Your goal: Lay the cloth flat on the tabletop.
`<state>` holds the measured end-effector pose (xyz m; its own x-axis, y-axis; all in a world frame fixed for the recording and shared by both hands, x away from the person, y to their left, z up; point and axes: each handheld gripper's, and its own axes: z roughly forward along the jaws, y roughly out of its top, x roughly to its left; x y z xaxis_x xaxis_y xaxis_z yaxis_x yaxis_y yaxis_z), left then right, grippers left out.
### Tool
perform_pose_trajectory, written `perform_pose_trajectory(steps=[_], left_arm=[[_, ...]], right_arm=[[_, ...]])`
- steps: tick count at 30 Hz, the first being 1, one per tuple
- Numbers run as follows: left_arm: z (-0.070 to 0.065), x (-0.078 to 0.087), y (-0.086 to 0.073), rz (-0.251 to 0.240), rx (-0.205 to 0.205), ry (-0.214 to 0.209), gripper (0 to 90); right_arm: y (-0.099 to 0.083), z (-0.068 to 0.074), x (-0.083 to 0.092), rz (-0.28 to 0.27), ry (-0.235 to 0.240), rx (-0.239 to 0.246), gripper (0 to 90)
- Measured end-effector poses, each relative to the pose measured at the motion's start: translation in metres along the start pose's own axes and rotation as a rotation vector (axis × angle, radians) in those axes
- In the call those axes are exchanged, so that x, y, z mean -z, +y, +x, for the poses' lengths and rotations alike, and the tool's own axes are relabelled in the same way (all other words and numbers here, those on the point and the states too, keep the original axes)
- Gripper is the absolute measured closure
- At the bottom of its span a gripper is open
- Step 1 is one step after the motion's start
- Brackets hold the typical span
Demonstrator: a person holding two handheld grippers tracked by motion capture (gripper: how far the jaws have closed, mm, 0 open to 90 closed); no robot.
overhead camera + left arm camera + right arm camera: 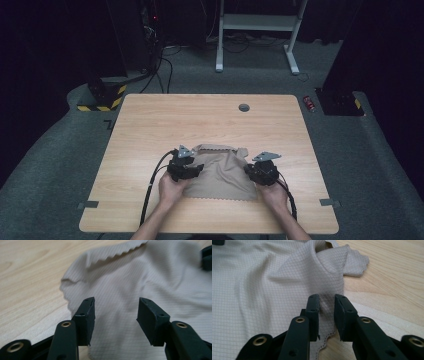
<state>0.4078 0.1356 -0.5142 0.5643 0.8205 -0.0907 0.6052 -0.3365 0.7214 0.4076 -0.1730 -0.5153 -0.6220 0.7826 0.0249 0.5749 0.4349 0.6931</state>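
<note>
Two grippers flank a rumpled beige waffle-weave cloth (222, 172) lying on the near half of the light wooden table (150, 125). Left gripper (116, 315) hovers with jaws wide apart, right gripper (327, 315) narrowly parted over the scalloped edge, gripping nothing, probably lining up to flatten it.

Light wooden table (150, 125) with a rumpled beige cloth (222, 175) flat near its front edge.
</note>
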Motion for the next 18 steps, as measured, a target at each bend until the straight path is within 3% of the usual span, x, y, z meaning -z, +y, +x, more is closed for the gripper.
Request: perform_pose_trajectory(steps=[1,4,6,11,15,18], left_arm=[[0.002,-0.001,-0.002,0.019,-0.008,0.011,48.2],[0.004,0.004,-0.008,0.012,-0.004,0.033,49.2],[0.003,0.008,-0.012,0.016,-0.032,0.049,49.9],[0.004,0.011,-0.01,0.038,-0.046,0.059,49.5],[0.011,0.012,-0.003,0.022,-0.031,0.067,48.0],[0.018,0.014,0.006,-0.016,-0.016,0.075,47.5]], right_arm=[[0.0,0.0,0.001,0.003,-0.007,0.004,74.6],[-0.004,-0.003,0.005,0.011,-0.016,0.037,75.7],[-0.007,-0.004,0.009,0.019,-0.015,0.041,75.5],[-0.007,-0.01,0.013,0.043,0.0,0.041,68.5],[-0.005,-0.021,0.014,0.009,-0.006,-0.023,67.3],[0.001,-0.03,0.013,0.027,-0.006,-0.07,64.7]])
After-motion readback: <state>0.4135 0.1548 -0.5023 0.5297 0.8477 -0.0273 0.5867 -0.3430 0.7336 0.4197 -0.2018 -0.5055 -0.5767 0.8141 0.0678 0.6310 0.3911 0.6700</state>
